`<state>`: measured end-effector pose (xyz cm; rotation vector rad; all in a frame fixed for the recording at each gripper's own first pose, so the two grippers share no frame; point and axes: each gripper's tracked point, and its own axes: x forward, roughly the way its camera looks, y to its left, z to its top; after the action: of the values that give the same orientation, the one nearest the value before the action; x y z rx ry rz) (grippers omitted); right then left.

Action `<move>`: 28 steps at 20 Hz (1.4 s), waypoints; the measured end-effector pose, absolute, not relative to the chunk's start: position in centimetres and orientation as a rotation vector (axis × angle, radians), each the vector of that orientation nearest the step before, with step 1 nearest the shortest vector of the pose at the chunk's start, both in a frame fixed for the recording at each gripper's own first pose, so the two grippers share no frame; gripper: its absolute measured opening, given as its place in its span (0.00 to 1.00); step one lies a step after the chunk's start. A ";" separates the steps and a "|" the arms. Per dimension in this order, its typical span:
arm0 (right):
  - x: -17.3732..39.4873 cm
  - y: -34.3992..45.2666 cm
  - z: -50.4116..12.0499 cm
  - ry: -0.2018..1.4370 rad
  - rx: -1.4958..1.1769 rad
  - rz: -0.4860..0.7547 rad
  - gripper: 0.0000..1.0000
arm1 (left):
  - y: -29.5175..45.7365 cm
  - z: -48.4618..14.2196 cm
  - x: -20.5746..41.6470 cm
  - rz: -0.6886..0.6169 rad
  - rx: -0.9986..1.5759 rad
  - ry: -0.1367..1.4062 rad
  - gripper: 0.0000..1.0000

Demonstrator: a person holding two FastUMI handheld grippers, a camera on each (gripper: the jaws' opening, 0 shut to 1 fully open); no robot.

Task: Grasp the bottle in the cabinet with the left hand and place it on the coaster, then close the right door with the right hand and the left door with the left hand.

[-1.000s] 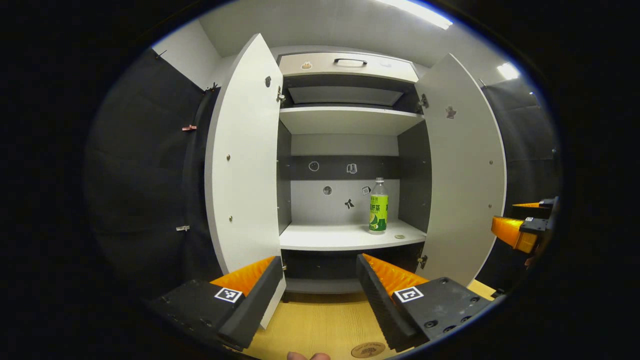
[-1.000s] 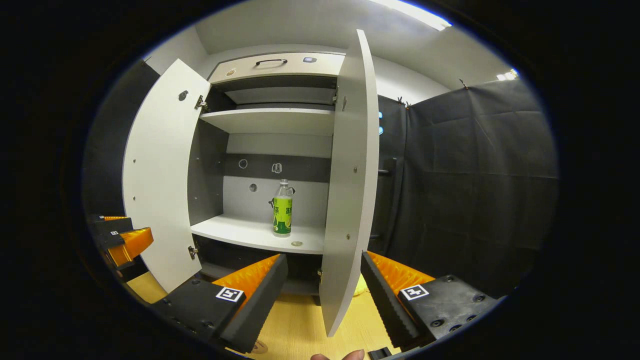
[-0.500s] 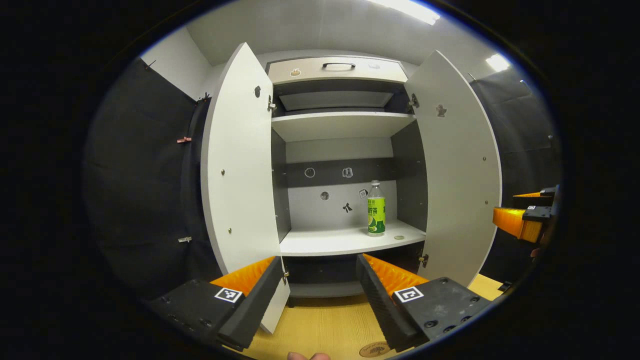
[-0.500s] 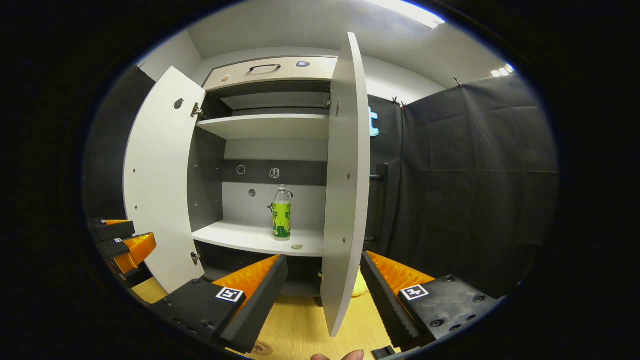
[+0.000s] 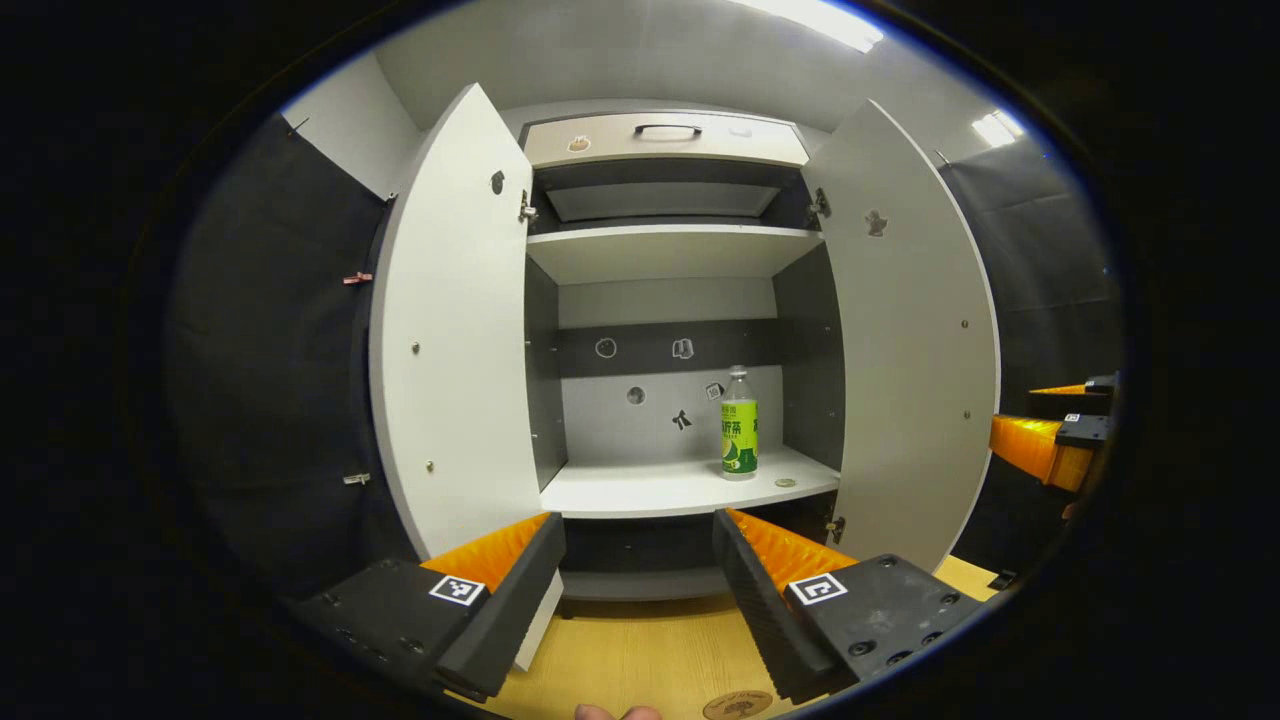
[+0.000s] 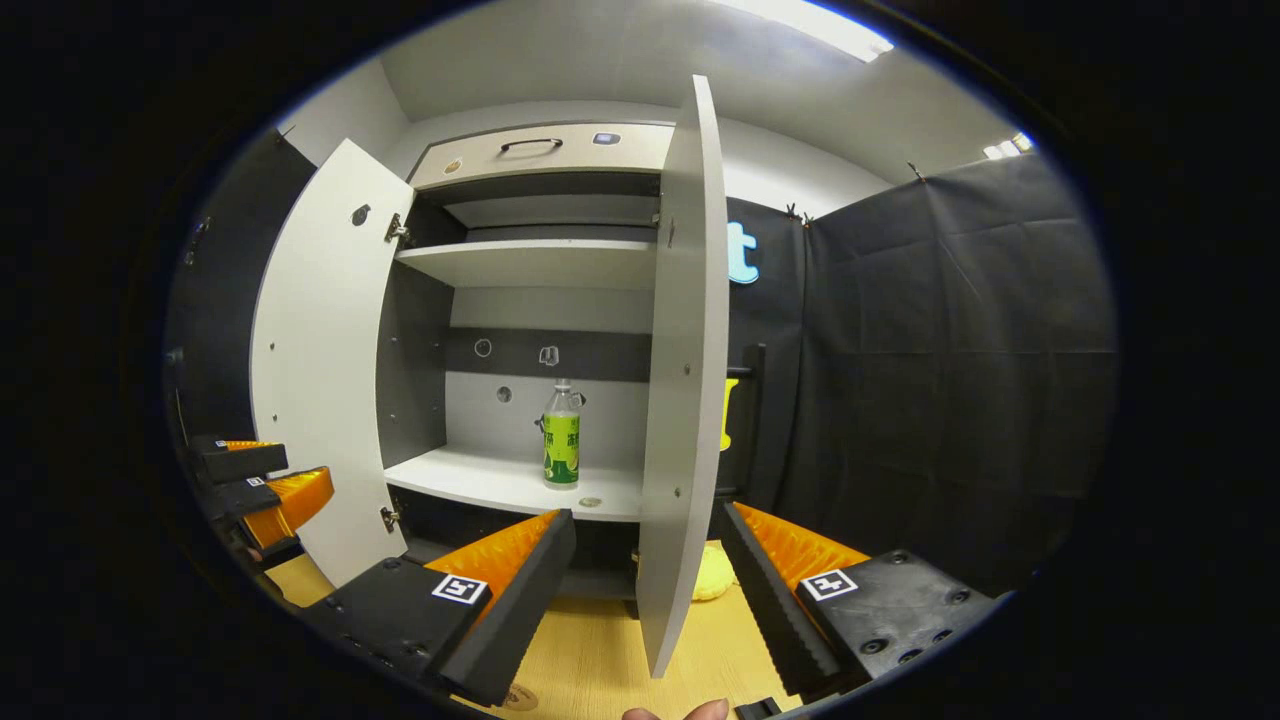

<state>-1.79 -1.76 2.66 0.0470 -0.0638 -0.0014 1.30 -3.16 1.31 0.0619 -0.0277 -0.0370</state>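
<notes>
Bottle [image 5: 739,423] stands upright on the cabinet shelf [image 5: 660,490], right of centre, near the open right door [image 5: 915,340]. Left tongs [image 5: 640,580] gape wide and empty, well short; right tongs [image 6: 645,590] likewise. A reach drifting right could clip that door or topple the bottle.

Coaster [image 5: 737,705] cut by bottom edge; bottle [image 5: 739,437] label too small.

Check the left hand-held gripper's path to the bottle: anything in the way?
Nothing visible. Both cabinet doors stand open, the left hand-held gripper is open, and the green-labelled bottle stands upright, alone on the shelf apart from a small disc beside it.
</notes>
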 end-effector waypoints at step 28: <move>0.1 -22.5 -0.8 0.008 0.041 -0.191 0.97 | -19.4 3.4 31.9 -0.134 0.037 -0.013 0.95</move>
<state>0.06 -22.45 -0.80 0.0414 0.0084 -0.1910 31.88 -19.44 3.44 0.0366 -0.0128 -0.1336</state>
